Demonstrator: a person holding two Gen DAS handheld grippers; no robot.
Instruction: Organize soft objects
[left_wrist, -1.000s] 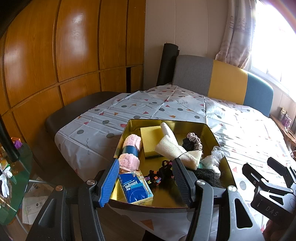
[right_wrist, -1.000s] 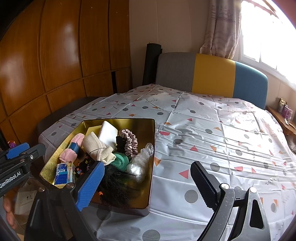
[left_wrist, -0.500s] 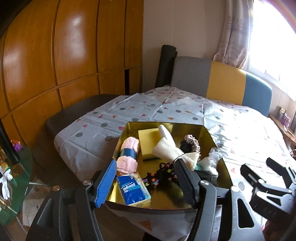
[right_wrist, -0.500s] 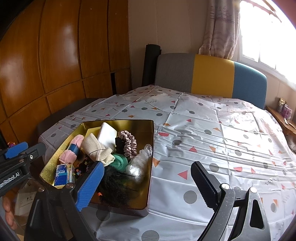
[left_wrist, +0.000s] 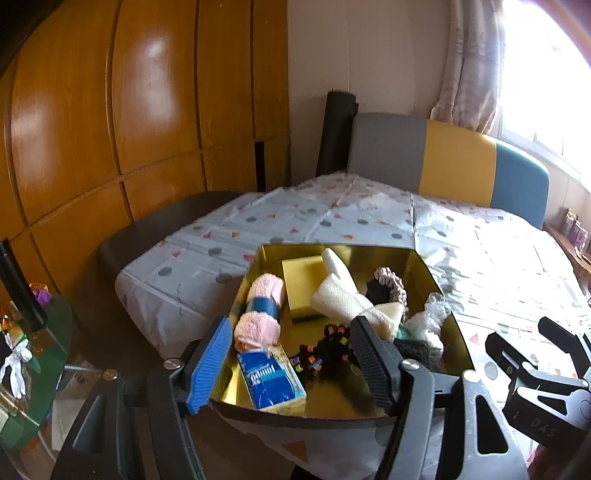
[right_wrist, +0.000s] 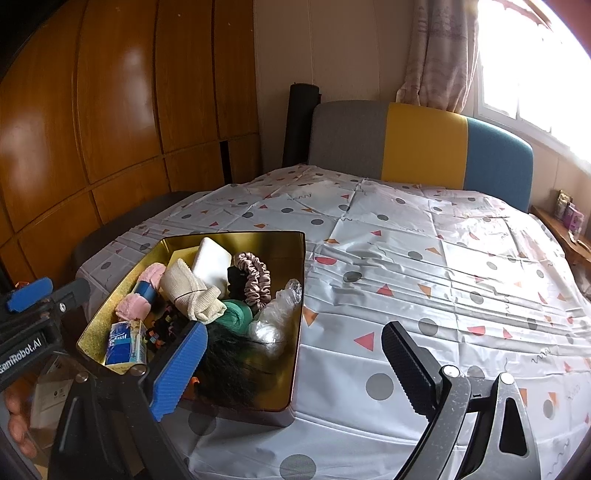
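While both claws hover short of it, the gold tin sits at the near left corner of the counter, which wears a white cloth dotted with grey circles and coloured triangles. Inside the tin lie the soft things: a pink towel roll with a blue band along the left wall, a blue tissue pack at the near left corner, a yellow sponge toward the back, a cream knit cloth across the middle, a pink scrunchie and a clear plastic bag by the right wall, and dark hair ties near the front. The left claw is released with its jaws closing on nothing, held above the tin's near edge. The right claw gapes wide, empty, over the tin's right wall and the cloth.
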